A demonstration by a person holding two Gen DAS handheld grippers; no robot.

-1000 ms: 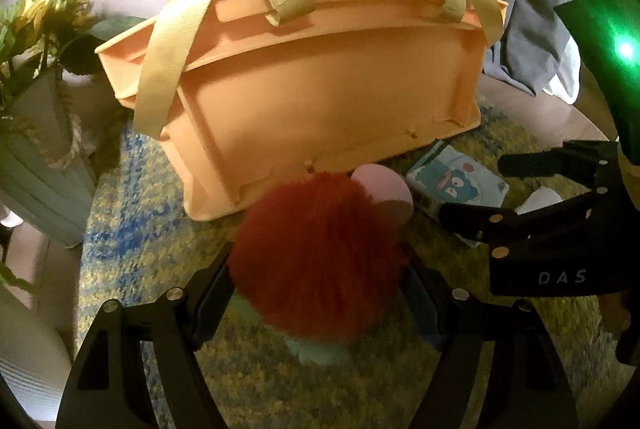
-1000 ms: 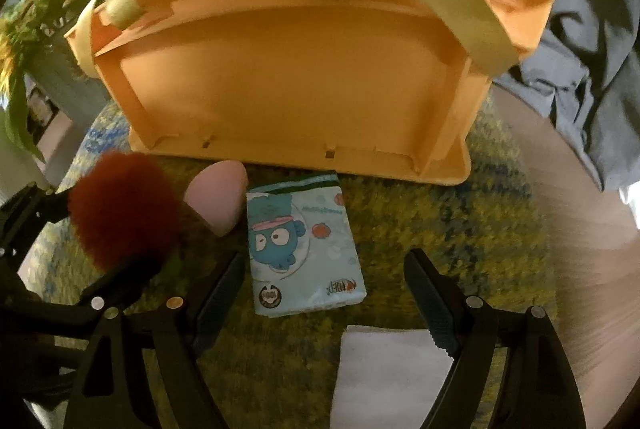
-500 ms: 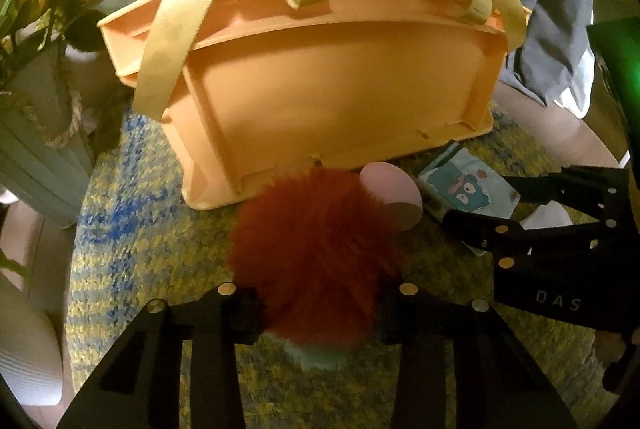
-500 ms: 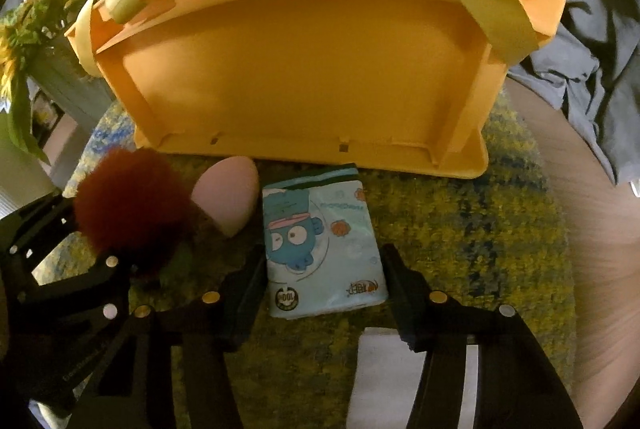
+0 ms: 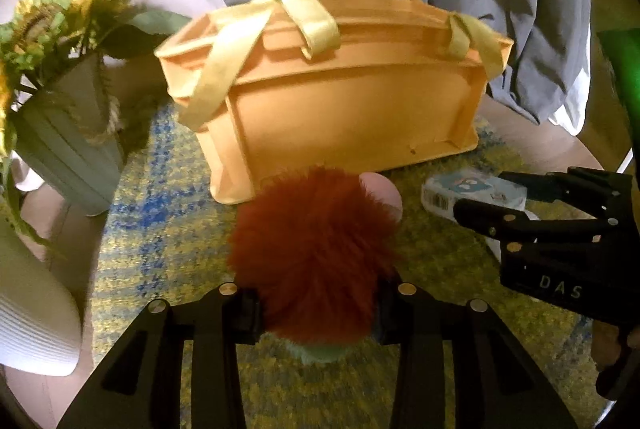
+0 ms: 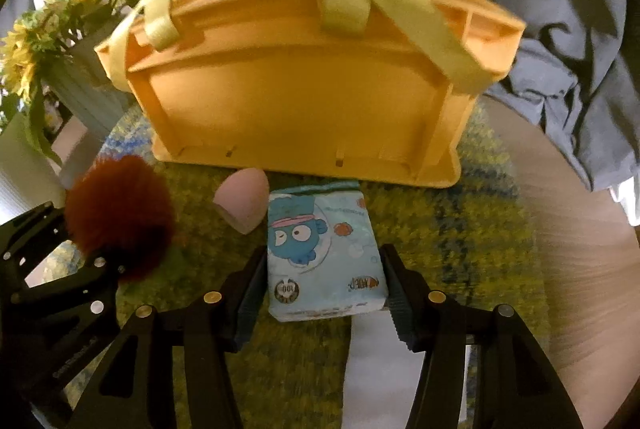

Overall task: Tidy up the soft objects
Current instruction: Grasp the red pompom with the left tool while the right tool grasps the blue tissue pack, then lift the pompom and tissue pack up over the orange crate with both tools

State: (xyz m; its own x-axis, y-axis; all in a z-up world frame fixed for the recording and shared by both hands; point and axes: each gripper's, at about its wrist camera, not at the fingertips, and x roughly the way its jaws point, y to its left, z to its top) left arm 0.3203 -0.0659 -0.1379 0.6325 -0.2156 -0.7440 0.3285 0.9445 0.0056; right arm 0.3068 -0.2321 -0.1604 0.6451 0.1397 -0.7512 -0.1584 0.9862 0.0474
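Both claws closed in: left claw (image 5: 318, 303) pinching red pompom (image 5: 316, 253), right claw (image 6: 326, 291) squeezing tissue pack (image 6: 324, 253) (we'd lift gently, avoid crushing).

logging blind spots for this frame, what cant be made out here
- Inside of the orange bag: both views show only its outer side wall.
- Pale green thing under the red pompom: left view, the fur and the left gripper cover it.
- White sheet: right view, cut off by the bottom edge, partly behind the tissue pack and the right gripper.
- Pack's small print: too small.
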